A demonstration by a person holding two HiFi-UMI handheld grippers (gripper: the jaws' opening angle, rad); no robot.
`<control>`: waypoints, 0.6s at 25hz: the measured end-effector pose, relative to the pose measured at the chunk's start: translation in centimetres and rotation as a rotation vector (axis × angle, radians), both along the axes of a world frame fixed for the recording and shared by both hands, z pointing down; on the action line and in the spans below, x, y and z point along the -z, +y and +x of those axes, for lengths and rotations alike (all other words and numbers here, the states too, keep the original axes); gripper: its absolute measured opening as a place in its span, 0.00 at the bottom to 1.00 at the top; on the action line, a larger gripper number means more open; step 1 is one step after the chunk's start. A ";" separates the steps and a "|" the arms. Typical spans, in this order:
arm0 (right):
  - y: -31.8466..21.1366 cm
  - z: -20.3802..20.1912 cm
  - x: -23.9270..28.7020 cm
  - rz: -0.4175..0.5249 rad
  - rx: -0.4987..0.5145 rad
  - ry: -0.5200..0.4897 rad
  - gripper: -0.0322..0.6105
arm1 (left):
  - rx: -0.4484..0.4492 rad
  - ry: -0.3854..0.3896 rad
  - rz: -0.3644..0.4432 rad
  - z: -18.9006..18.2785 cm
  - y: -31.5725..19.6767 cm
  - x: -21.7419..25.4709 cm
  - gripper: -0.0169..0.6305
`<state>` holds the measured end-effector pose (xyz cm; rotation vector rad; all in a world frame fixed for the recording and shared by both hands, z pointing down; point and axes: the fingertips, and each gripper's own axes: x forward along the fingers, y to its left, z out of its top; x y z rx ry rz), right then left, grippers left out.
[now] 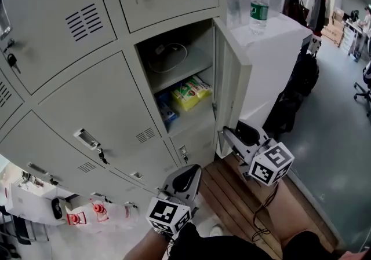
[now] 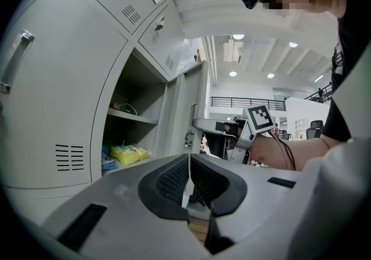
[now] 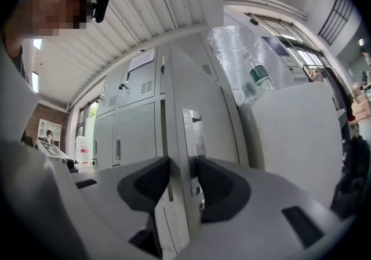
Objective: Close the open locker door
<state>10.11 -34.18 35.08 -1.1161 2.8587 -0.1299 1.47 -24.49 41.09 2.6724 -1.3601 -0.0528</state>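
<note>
Since the upright edge of the locker door [image 1: 232,91] is straddled by the closing fingers of the right gripper [image 3: 184,163], that one's favoured. The left gripper [image 2: 189,163] is parked below the door, fingers shut, empty.

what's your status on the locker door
Left gripper shut, empty. Right gripper jaws closing around the door edge. Door open. Yellow pack sits inside, nothing seen blocking.

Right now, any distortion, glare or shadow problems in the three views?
Head view: sharp, evenly lit; the grey metal locker bank bows from the wide lens, the open compartment is shadowed at the back. Left gripper view: heavy fisheye, black corners, round ceiling lights blown out. Right gripper view: same fisheye; the open grey locker door is sharp.
</note>
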 end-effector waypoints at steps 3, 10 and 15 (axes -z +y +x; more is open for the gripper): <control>0.1 -2.9 -0.2 0.008 0.054 0.029 0.36 | 0.015 0.001 -0.001 -1.2 -0.2 0.0 0.06; -1.0 -9.6 -0.5 0.032 0.113 0.073 0.35 | 0.066 0.005 -0.017 -5.0 -0.7 -0.6 0.06; -2.7 -13.3 -0.7 0.035 0.110 0.063 0.33 | 0.094 0.009 -0.028 -7.7 -1.3 -0.9 0.06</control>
